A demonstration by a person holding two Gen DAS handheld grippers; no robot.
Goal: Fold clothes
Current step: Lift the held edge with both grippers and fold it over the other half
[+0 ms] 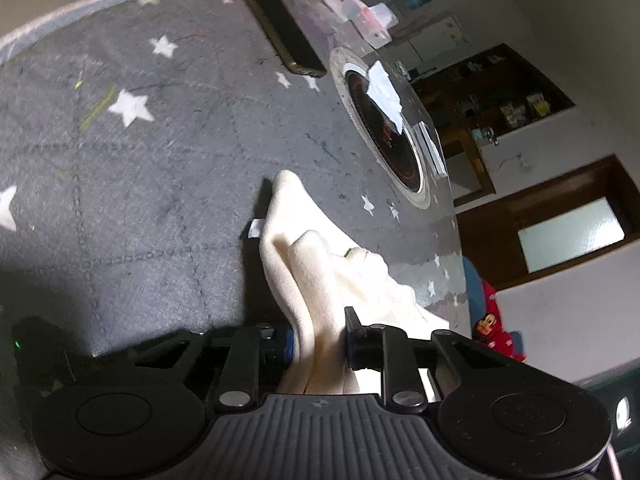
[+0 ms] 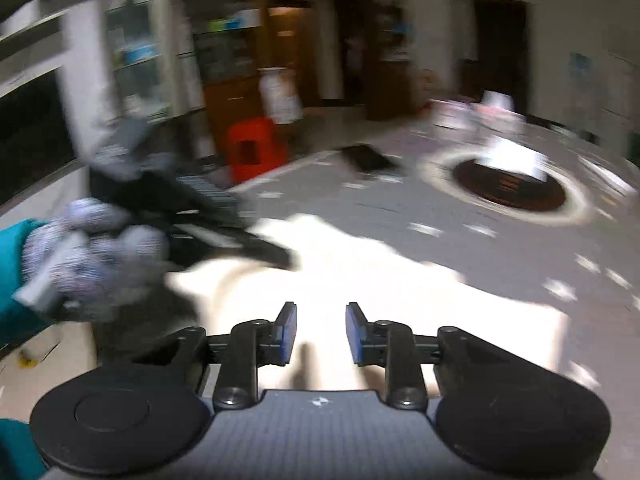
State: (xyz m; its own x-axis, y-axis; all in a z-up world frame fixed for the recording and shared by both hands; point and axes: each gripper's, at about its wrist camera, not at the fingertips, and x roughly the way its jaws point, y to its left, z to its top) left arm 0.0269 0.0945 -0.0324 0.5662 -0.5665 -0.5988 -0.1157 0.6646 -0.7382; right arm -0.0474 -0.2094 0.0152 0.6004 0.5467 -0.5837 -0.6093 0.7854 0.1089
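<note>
2 grippers are seen over a round bench (image 1: 132, 184) covered with a grey cloth printed with white stars. In the left wrist view, the left gripper (image 1: 320, 340) is pinched on a bunched fold of a cream garment (image 1: 304, 276), whose cloth is gathered between the blue-padded fingers (image 1: 289, 342) and lifted in a ridge above the bench. The rest of the garment is trailed away to the right toward the bench edge, and a small white tag (image 1: 255, 229) is seen at its left side. In the right wrist view, which is blurred by motion, the right gripper (image 2: 321, 330) is held with its jaws parted and nothing between them, above the cream garment spread flat on the bench just beyond. To the left in that view, the left gripper (image 2: 276, 255) is gripped by a hand in a speckled grey glove (image 2: 92, 256) with a teal sleeve (image 2: 16, 280), and its tip is met by the garment's near-left part. Farther off, a dark phone (image 1: 280, 28) is laid flat on the bench, and a round dark inset with a pale ring (image 1: 380, 124) is set near the middle, with white paper (image 1: 386, 88) lying on it. At the far edge, small pink and white packets (image 1: 352, 8) are scattered. Beyond the bench, a red stool (image 2: 256, 152) is stood on the floor.
</note>
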